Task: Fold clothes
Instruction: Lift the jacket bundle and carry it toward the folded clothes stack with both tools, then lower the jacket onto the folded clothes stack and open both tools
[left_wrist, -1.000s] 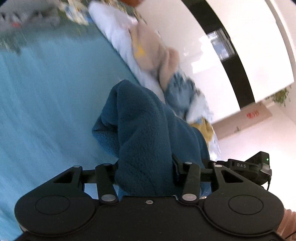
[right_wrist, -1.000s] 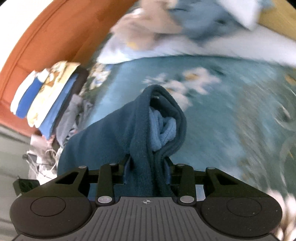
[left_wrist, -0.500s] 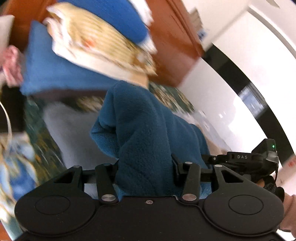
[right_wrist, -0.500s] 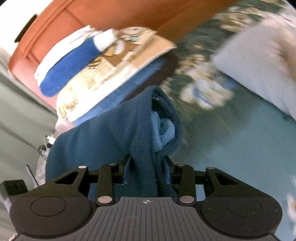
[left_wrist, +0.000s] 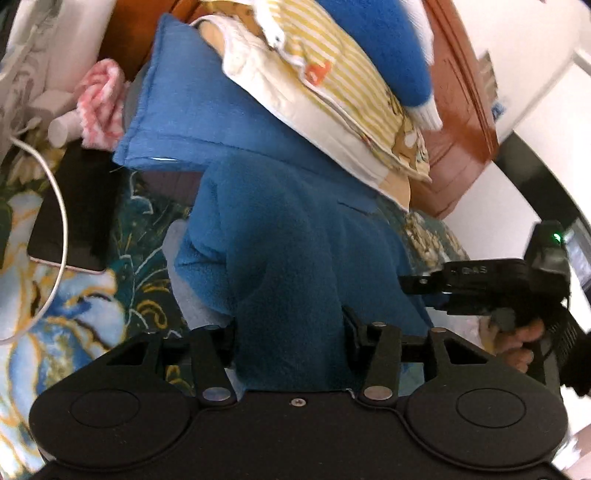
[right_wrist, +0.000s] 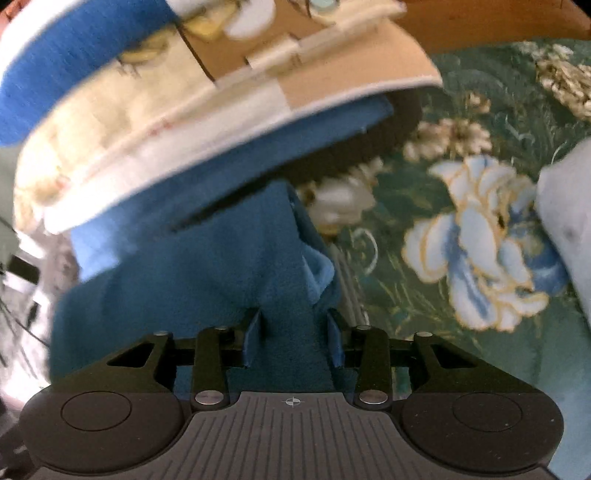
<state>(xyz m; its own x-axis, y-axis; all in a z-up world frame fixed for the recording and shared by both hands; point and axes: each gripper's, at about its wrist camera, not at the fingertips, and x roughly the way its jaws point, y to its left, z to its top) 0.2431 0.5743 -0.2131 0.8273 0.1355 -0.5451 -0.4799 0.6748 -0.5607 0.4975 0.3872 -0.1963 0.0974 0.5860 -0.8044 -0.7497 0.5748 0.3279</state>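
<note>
Left wrist view shows the left gripper (left_wrist: 290, 332) with a thick fold of the teal fleece (left_wrist: 288, 258) between its jaws; the jaws are easing apart, yet the cloth fills the gap and the pads press on it. The fleece rises from the jaws toward a stack (left_wrist: 314, 92) of folded clothes: a blue piece at the bottom, a yellow striped one over it, a bright blue and white one on top. The fleece's far edge lies against the bottom blue layer. Left of the stack lie a pink cloth (left_wrist: 101, 103), a dark phone (left_wrist: 74, 210) and a white cable (left_wrist: 55, 206) across it, all on the floral bedspread (left_wrist: 74, 306). At the right edge a hand (left_wrist: 517, 343) grips the right gripper (left_wrist: 480, 288), seen from the side.

Right wrist view shows the right gripper (right_wrist: 293, 338) holding another fold of the fleece (right_wrist: 207, 273), a lighter blue lining showing at its right edge. These jaws are opening too, the blue pads against the cloth on both sides. The stack (right_wrist: 166, 122) sits just beyond, blurred, overhanging the fleece. A wooden headboard (right_wrist: 480, 22) runs behind, the bedspread (right_wrist: 480, 240) to the right.
</note>
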